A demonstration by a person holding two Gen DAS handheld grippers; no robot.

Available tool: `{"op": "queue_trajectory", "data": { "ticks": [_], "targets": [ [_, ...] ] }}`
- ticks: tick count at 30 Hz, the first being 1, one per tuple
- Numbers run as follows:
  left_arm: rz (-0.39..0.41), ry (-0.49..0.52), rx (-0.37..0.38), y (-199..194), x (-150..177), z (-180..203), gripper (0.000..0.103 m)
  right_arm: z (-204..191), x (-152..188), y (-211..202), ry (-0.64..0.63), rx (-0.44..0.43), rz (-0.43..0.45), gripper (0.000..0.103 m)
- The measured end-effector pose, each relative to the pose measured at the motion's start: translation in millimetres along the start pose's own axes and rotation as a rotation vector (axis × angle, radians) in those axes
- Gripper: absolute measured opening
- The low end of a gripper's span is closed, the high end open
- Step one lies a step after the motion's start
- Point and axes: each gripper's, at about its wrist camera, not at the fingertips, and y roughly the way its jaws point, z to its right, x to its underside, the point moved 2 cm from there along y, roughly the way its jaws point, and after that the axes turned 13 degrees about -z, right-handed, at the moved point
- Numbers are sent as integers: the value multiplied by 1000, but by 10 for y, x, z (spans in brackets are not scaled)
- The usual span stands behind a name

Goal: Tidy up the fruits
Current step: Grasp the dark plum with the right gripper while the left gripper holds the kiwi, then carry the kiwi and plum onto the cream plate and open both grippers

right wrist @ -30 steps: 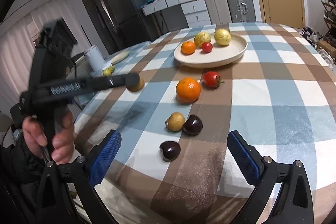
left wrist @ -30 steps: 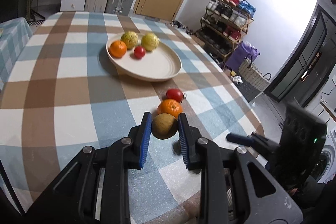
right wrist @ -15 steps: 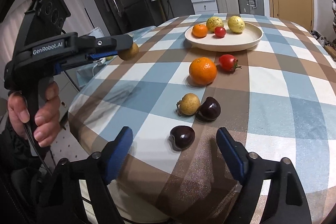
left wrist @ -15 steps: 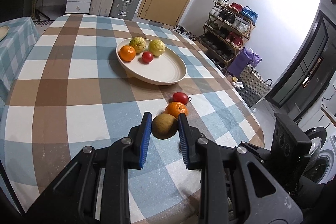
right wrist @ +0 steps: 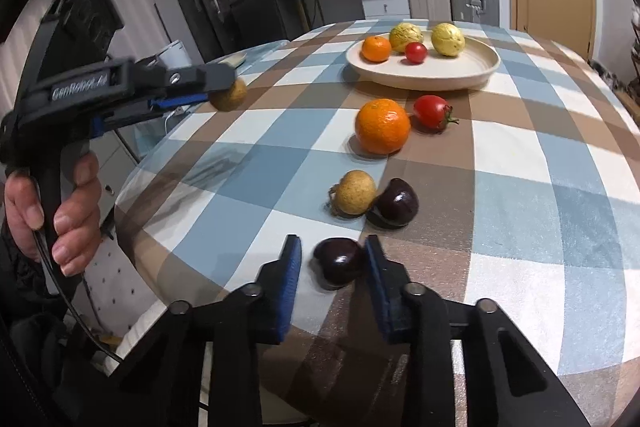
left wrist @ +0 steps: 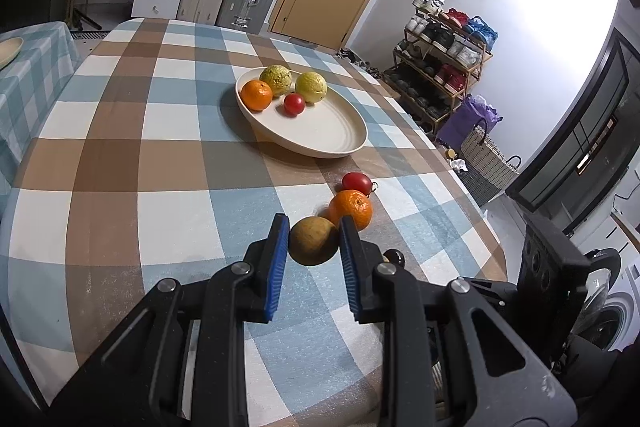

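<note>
The right gripper (right wrist: pixel 333 263) has just snapped from wide open to closed around a dark plum-like fruit (right wrist: pixel 339 261) near the front edge of the table (right wrist: pixel 520 227). Its blue pads now sit against the fruit's sides, though a sliver of gap may remain on the left pad. The fruit still rests on the checked cloth.

The left gripper (left wrist: pixel 313 241), held in a person's hand (right wrist: pixel 56 203), is clamped as before on a tan round fruit (left wrist: pixel 312 240) and carries it clear of the tabletop, toward the left edge.

Just beyond the gripped dark fruit lie a small tan fruit (right wrist: pixel 355 191) and a second dark fruit (right wrist: pixel 398 202), touching each other. Farther in sit a loose orange (right wrist: pixel 382 125) and a tomato (right wrist: pixel 431 111). Toward the far edge, a cream plate (right wrist: pixel 460 75) holds an orange, a tomato and two yellow-green fruits.

Judging from this, both grippers now hold fruit, so the likely next step is carrying both to the plate, where about half the space is free.
</note>
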Motion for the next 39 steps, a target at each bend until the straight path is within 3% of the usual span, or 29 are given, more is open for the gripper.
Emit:
{"op": "queue_trajectory", "data": {
  "ticks": [6, 14, 23, 39],
  "targets": [
    [-4, 2, -5, 18, 1, -15, 23, 65, -5, -29, 45, -33, 10, 26],
    [3, 19, -42, 62, -164, 15, 23, 72, -91, -248, 34, -68, 97, 26],
    [2, 42, -63, 323, -673, 90, 23, 389, -436, -544, 84, -114, 203, 26],
    [-1, 37, -106, 1110, -1629, -57, 23, 1011, -1337, -367, 134, -171, 225, 26]
  ]
}}
